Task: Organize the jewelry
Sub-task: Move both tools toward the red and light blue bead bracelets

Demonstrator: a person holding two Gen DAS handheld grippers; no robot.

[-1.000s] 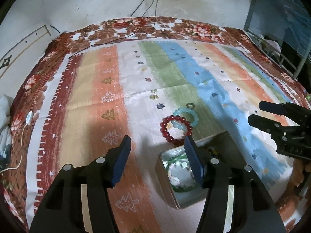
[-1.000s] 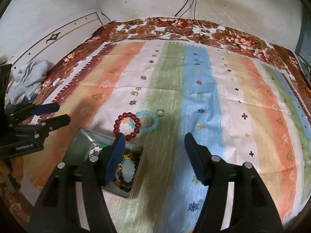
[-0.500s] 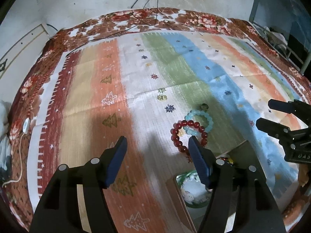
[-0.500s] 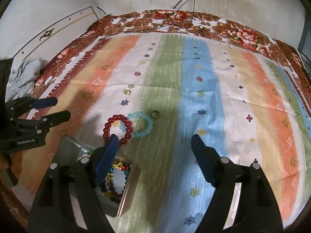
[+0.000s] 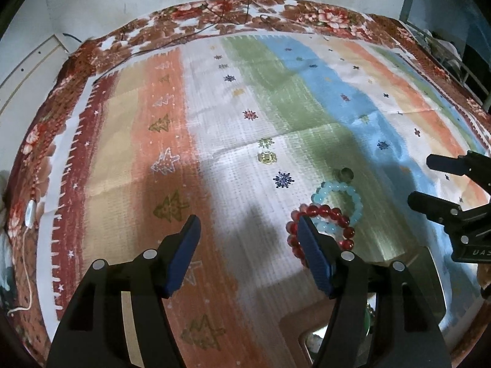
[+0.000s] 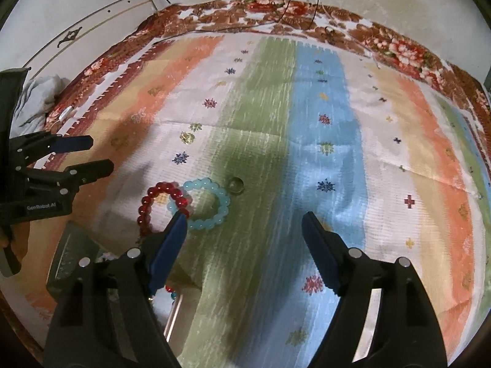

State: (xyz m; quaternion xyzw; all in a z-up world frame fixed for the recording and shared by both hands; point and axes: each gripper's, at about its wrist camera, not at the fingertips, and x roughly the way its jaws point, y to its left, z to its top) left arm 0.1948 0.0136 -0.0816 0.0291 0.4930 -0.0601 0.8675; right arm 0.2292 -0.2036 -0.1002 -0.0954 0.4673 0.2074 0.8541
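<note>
On the striped cloth [image 6: 322, 159], near its front edge, the red bead bracelet [image 6: 162, 205] overlaps the pale blue bracelet [image 6: 204, 204]; a small ring [image 6: 235, 184] lies just beyond. The right gripper [image 6: 244, 230], spread and empty, is nearest, bracelets ahead-left. The left gripper [image 5: 248, 233] is also spread. The metal tin [image 6: 70, 257] sits below.

left gripper [image 5: 247, 224] and right gripper [image 6: 244, 220] both hover, fingers spread, holding nothing.

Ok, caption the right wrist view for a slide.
Open right gripper above overlapping red bracelet and blue bracelet on the striped cloth.
</note>
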